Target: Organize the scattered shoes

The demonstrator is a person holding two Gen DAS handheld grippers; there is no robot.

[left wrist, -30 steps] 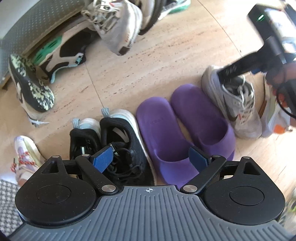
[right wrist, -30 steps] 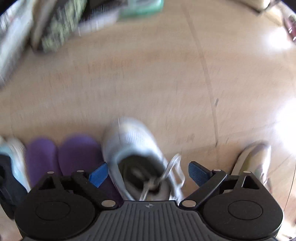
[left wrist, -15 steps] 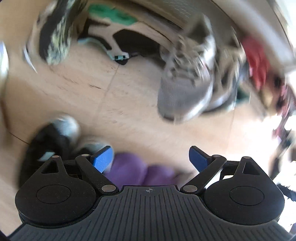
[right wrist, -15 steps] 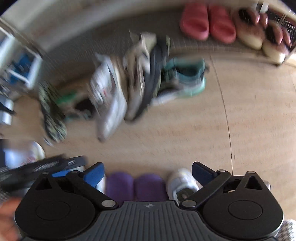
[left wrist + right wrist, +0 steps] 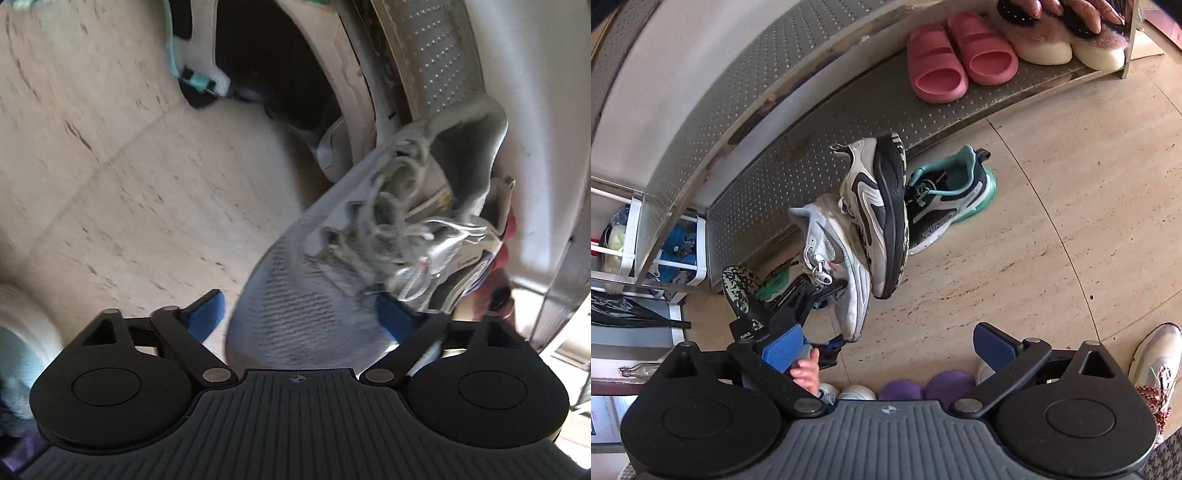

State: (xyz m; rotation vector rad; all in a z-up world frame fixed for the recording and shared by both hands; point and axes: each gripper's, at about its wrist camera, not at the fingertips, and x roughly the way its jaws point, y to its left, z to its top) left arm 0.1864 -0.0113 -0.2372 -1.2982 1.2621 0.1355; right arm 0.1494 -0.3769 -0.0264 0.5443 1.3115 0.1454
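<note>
A grey mesh sneaker point(image 5: 314, 295) with loose laces lies tilted against the metal shoe rack point(image 5: 436, 55). Its toe sits between the blue pads of my left gripper point(image 5: 299, 315). The jaws are closing; the right pad point(image 5: 393, 317) is at the shoe's side, while a sliver of floor shows by the left pad. In the right wrist view the same sneaker point(image 5: 834, 258) leans in a pile, with the left gripper point(image 5: 831, 317) at its toe and a person's hand point(image 5: 807, 373) behind. My right gripper point(image 5: 890, 345) hangs high over the floor, open and holding nothing.
A black-and-white sneaker point(image 5: 879, 218) and a teal one point(image 5: 945, 199) lean in the pile. Pink slides point(image 5: 960, 62) and fluffy slippers point(image 5: 1056, 37) sit on the rack shelf point(image 5: 798, 155). Purple clogs point(image 5: 927, 387) line the near floor; a white sneaker point(image 5: 1156, 365) lies at right.
My left gripper swung away from the row of black shoes and purple clogs, rolled, and dropped onto the grey sneaker by the rack. The right gripper rose from the white sneaker.
</note>
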